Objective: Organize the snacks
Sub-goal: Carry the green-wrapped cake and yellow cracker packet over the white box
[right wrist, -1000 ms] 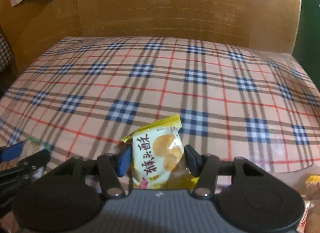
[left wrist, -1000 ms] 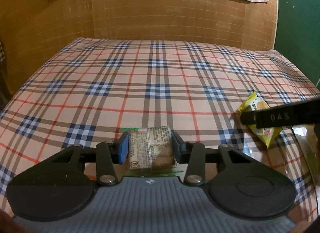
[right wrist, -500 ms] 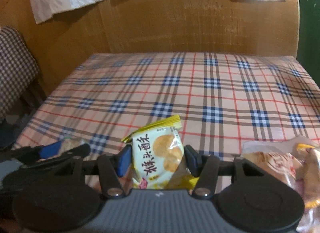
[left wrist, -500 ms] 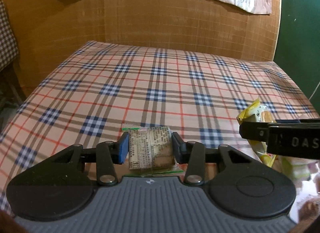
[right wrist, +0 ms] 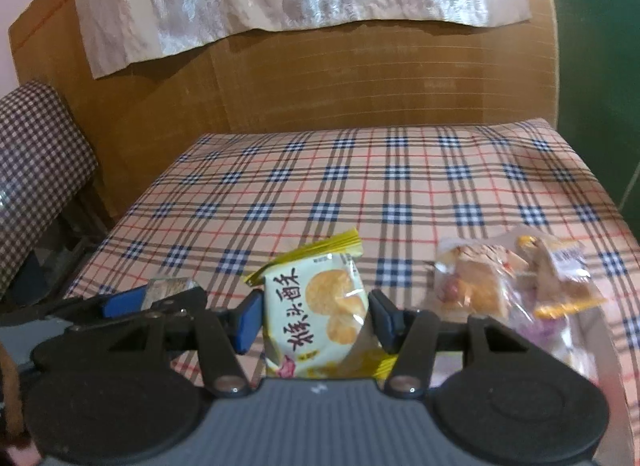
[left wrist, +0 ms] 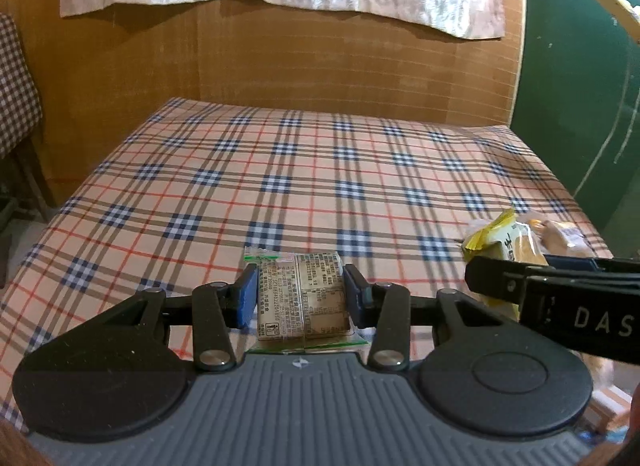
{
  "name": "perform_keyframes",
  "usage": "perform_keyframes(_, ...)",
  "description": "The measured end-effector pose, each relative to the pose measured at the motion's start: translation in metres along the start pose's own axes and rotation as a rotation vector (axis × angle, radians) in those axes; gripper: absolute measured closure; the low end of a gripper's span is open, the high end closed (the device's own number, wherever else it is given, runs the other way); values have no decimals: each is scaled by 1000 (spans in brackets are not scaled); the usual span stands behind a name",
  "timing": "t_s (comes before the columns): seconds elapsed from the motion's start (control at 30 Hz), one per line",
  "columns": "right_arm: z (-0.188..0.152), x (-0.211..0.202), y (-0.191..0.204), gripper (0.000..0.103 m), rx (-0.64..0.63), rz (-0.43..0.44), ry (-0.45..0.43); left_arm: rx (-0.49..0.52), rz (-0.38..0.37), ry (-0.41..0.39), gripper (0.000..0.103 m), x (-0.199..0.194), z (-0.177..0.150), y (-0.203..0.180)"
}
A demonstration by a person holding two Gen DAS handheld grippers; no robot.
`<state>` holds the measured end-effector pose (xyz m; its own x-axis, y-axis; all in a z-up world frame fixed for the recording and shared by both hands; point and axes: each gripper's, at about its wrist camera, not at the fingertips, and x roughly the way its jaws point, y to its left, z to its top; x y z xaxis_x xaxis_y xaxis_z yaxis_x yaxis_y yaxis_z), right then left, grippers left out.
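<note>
Both tongs have lifted and drawn back from the plaid tablecloth [left wrist: 320, 185]. The left gripper [left wrist: 300, 296] pinches a small tan printed snack packet [left wrist: 302, 298]; the right gripper [right wrist: 314, 316] pinches a yellow biscuit pouch [right wrist: 320, 306]. Clear-wrapped pastries [right wrist: 480, 286] wait right of it, probably next to sort.

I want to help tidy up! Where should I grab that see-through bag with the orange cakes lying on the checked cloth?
Probably grip the clear bag across its puffy middle, coming down from above. It lies flat on the checked cloth, and another wrapped snack crowds its right side, so the top is freest. Squeeze gently; the cakes inside look soft.
</note>
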<state>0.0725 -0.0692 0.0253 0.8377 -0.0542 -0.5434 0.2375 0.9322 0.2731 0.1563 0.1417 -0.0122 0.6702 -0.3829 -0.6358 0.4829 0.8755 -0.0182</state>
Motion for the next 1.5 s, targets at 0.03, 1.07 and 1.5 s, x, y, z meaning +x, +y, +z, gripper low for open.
perform_keyframes(0.03,-3,-6,-2,48,7,-4,-4,1,-8,-1,52,-6,-2,-4)
perform_keyframes(1.07,-51,-124,-79,48,120,-146,-113,89,-219,-17,52,-93,-40,-102)
perform_keyframes(1.5,-45,-134,-111,48,174,-192,-140,127,-275,0,52,-76,-33,-128)
